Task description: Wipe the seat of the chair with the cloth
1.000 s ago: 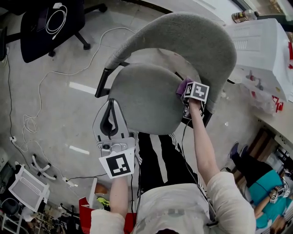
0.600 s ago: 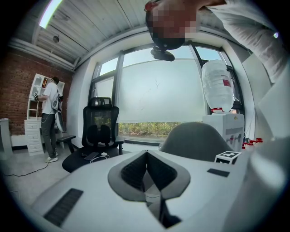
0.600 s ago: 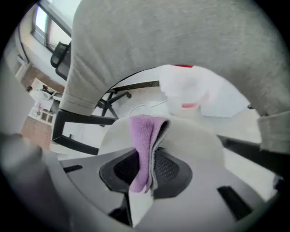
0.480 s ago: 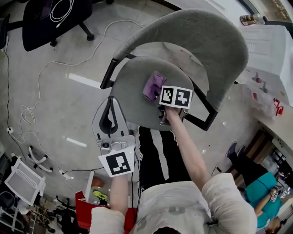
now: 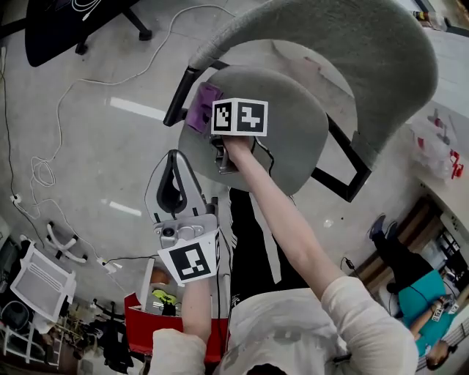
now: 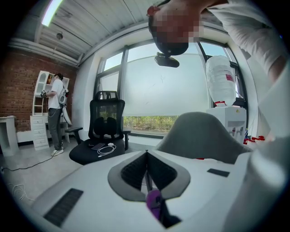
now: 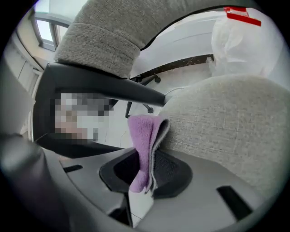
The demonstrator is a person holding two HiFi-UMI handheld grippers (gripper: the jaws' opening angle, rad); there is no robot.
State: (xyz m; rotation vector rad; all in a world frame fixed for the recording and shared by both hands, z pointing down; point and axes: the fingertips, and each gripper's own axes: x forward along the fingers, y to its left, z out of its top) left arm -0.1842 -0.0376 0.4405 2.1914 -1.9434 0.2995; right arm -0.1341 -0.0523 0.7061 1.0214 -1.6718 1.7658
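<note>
The grey chair seat (image 5: 286,132) fills the middle of the head view, under its curved grey backrest (image 5: 344,44). My right gripper (image 5: 213,121) reaches over the seat's left edge, shut on a purple cloth (image 5: 202,107) that presses on the fabric beside the black armrest (image 5: 179,102). In the right gripper view the cloth (image 7: 144,136) stands folded between the right gripper's (image 7: 147,174) jaws against the seat (image 7: 226,127). My left gripper (image 5: 176,162) hangs off the seat's near-left side, over the floor, shut on nothing. In its own view the left gripper's (image 6: 146,156) jaws meet.
A black office chair (image 5: 73,22) carrying a white cable stands at the far left. Cables (image 5: 44,176) trail over the concrete floor. A red box (image 5: 157,322) and a white rack (image 5: 40,286) lie near my feet. A plastic bag (image 5: 432,146) sits to the right.
My right gripper has dragged the cloth across the seat from its right side by the backrest to its left edge. The left gripper has stayed where it was.
</note>
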